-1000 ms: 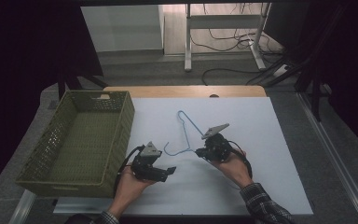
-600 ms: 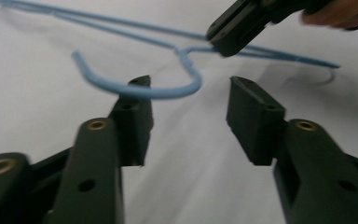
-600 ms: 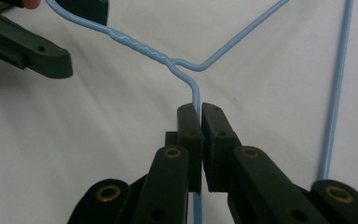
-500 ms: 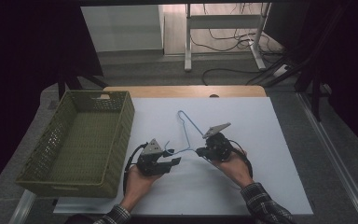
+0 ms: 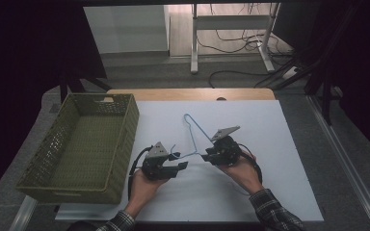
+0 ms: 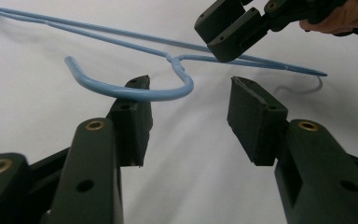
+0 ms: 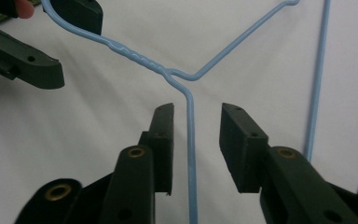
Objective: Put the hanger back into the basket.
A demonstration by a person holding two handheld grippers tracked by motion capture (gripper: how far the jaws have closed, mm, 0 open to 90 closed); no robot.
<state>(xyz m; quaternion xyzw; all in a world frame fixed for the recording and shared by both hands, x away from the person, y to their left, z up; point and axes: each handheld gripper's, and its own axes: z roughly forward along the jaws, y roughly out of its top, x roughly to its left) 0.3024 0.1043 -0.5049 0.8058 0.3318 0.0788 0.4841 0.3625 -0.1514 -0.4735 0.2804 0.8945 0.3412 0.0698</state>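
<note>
hanger (image 5: pixel 192 134): thin blue wire, lying flat on the white table (image 5: pixel 279 144), mid-table, right of the green basket (image 5: pixel 84 144)
left gripper (image 5: pixel 176 168): sitting at the hook end, jaws apart, just been opening a little; hook (image 6: pixel 135 91) is resting on one pad, other pad clear, so not gripping
right gripper (image 7: pixel 193 126): jaws have just been opening; wire arm (image 7: pixel 189 140) is running between the pads untouched, so released
handling: looking light and springy; wire likely flexing and pivoting if pinched at one point, slick coating probably sliding in the pads
grip point: I'd be taking it at the twisted neck (image 7: pixel 142 59) or hook base, stiffest spot, pads square across the wire
risk: flat wire is leaving little to bite; pads may be scraping the table
</note>
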